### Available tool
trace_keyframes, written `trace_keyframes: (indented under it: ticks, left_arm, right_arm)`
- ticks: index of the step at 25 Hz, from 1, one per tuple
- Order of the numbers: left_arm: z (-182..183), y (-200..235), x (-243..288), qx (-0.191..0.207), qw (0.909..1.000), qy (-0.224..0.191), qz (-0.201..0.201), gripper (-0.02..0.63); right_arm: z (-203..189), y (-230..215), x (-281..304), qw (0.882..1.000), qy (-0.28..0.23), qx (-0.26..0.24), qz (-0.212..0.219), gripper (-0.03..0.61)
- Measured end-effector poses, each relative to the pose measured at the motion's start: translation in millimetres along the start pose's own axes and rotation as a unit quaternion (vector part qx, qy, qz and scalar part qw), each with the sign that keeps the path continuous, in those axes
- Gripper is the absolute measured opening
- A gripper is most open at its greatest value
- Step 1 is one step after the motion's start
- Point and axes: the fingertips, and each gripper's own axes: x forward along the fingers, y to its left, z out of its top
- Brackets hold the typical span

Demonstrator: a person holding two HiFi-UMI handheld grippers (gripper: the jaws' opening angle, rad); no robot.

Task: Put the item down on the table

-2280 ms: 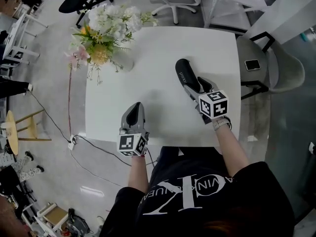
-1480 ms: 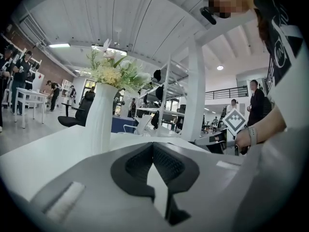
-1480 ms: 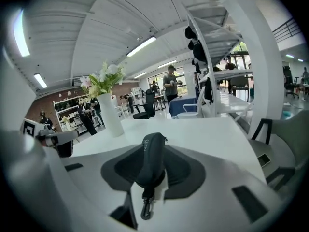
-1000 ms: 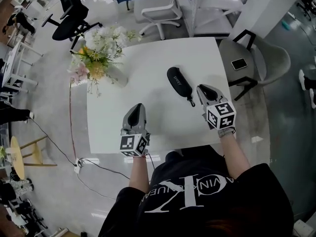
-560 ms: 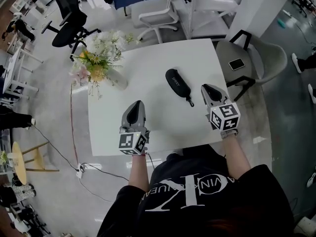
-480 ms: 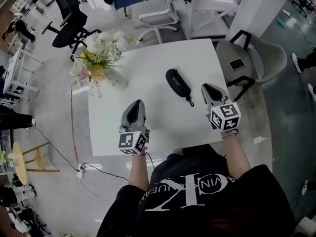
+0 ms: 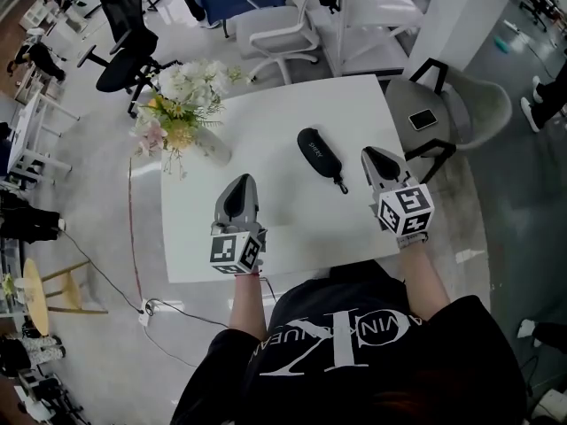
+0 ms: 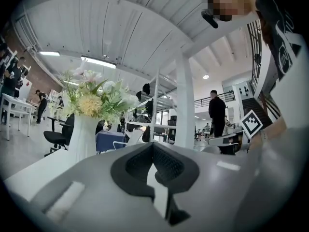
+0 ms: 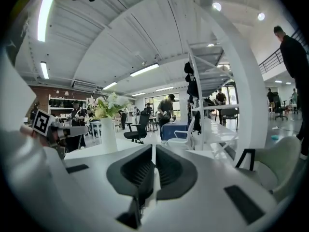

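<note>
A black oblong case (image 7: pixel 321 157) lies flat on the white table (image 7: pixel 275 237), slanting from upper left to lower right, with nothing touching it. To its right, my right gripper (image 7: pixel 372 157) hovers over the table, shut and empty, a short gap from the case. My left gripper (image 7: pixel 238 190) is at the table's front left, shut and empty too. In the right gripper view the right gripper (image 9: pixel 153 154) has its jaws together with nothing between them; the left gripper (image 8: pixel 152 151) in its own view is the same. The case is out of both gripper views.
A white vase of flowers (image 7: pixel 182 106) stands at the table's back left corner and shows as a vase (image 8: pixel 82 132) in the left gripper view. A grey chair (image 7: pixel 461 113) with a phone (image 7: pixel 423 119) on it is at the right. Office chairs (image 7: pixel 275 25) stand behind.
The right gripper let go of the case, which now lies on the table, and drew back to the right and closed. The left gripper stayed put.
</note>
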Motion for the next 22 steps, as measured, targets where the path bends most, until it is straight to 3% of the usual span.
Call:
trace_keyframes:
  ticks: [22]
  left_arm:
    - [42,-1,7,0.049,0.998,-0.038,0.007,0.012]
  right_arm:
    - [52,2,-10,0.997,-0.066,-0.043,0.002,0.029]
